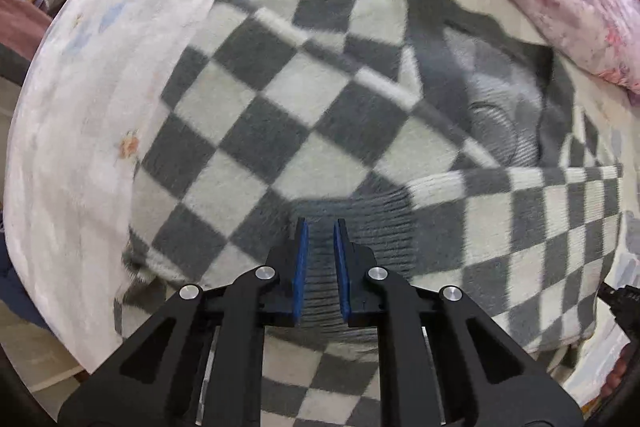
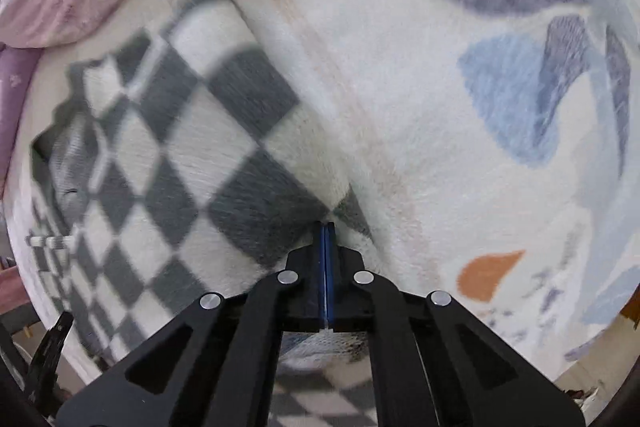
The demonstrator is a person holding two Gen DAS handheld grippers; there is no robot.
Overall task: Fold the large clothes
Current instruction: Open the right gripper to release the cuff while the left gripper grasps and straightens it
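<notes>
Sweater [image 1: 256, 131] lies spread on your bed [image 1: 80, 115]. Right gripper [image 2: 325, 227] is clenched, seemingly pinching its edge; left gripper [image 1: 320, 227] hangs slightly parted, grasping nothing. Lift both corners evenly.

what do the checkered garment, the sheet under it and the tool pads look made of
Checkered garment: likely knit wool or acrylic; fuzzy nap, ribbed grey band.
Sheet: seems plush fleece; soft matte pile, printed leaves.
Left tool pads: probably blue rubber or foam, matte; fingers look like black plastic.
</notes>
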